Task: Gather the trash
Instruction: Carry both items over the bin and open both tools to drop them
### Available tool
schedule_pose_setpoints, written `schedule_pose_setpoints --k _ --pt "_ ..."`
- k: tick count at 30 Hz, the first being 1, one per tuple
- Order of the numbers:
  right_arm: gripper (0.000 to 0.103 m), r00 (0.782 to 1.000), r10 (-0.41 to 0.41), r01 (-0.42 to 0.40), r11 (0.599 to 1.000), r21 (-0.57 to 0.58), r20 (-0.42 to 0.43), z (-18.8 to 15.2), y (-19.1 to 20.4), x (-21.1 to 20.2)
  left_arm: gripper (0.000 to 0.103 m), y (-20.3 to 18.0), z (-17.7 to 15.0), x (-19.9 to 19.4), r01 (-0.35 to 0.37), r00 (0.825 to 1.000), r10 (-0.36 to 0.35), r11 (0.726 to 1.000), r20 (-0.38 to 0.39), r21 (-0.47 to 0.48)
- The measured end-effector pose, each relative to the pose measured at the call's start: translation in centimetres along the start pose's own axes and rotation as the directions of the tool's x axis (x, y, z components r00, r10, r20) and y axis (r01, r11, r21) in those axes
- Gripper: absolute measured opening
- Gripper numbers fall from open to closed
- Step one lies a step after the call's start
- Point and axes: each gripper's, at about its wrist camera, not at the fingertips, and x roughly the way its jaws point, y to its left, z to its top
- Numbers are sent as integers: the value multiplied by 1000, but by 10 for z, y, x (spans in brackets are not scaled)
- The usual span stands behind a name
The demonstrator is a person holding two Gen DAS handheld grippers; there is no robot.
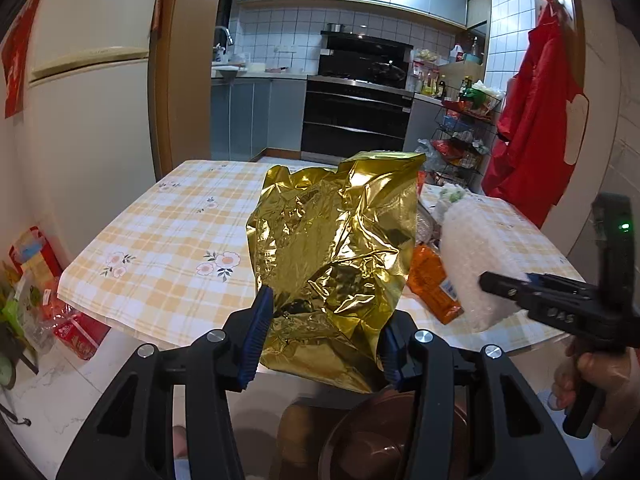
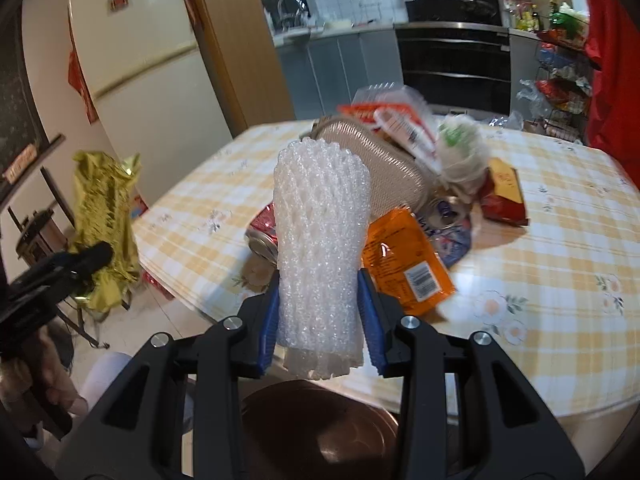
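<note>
Two grippers, and you have a piece of trash clamped in each. Biggest in view is the round-cornered table with its yellow-and-white checked, flower-printed cloth, standing in front of you with the kitchen beyond its far edge. Next in size is the crumpled gold foil bag: your left gripper pinches it at its lower end between the blue pads, and the bag stands upright, clear of the table's near edge. From the right wrist camera that same gold bag hangs out at the far left, off the table, above the floor. Your right gripper squeezes the white foam net sleeve near its bottom, both pads pressing into its sides; the sleeve stands upright, lifted above the table's near edge.

The rest of the trash lies in a heap on the cloth, beyond and to the right of the sleeve. Farthest is a beige ribbed plastic tray tipped on its side. Nearest you is a flat orange snack packet, its label facing up. To the right lies a red and yellow packet, and a crushed can sits between the two packets. Below both grippers, close to you, is a brown round bin.
</note>
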Motion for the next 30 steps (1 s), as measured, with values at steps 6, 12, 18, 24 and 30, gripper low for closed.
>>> schedule_pose_setpoints --k 6,12,18,24,30 --pt "39 998 -15 16 1000 -5 68 -15 0 -50 48 -11 -6 -24 8 1000 -8 1000 13 3" --pt "39 997 -7 7 1000 1 75 -41 6 -79 48 -21 -10 -49 32 999 -32 999 32 -2" --pt "39 998 -5 7 999 -37 68 -67 22 -105 48 -34 -14 -74 44 997 -45 999 65 20" --pt "39 997 -15 20 997 -76 70 -77 28 -114 48 -41 -15 -76 51 995 -53 998 83 33" --pt "39 999 10 -8 999 -51 44 -79 26 -101 48 -39 -20 -70 43 996 -47 998 72 53"
